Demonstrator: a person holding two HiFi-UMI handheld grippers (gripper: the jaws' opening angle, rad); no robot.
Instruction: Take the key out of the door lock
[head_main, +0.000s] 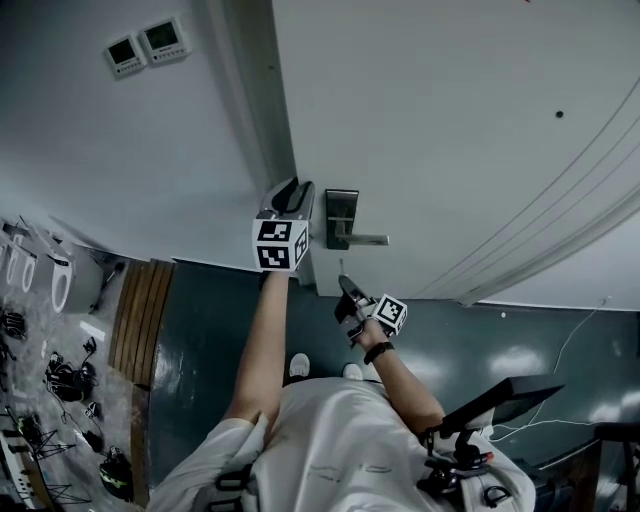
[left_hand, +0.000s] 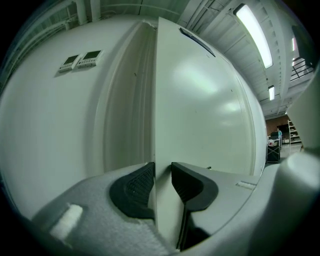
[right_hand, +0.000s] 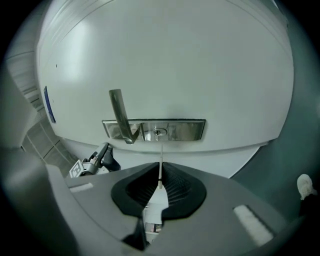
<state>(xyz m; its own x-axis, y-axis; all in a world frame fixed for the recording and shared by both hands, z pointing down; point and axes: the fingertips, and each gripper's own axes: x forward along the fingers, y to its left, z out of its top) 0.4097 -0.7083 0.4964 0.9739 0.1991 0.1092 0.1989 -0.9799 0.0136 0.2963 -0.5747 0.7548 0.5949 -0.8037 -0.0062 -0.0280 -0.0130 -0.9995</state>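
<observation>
Left gripper clamped on door edge. Right gripper pinches key, clear of lock plate; lever handle alongside. Wall panels: head, left gripper views only.

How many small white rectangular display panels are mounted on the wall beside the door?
2, side by side on the white wall: left panel, right panel. None appears hidden.
</observation>
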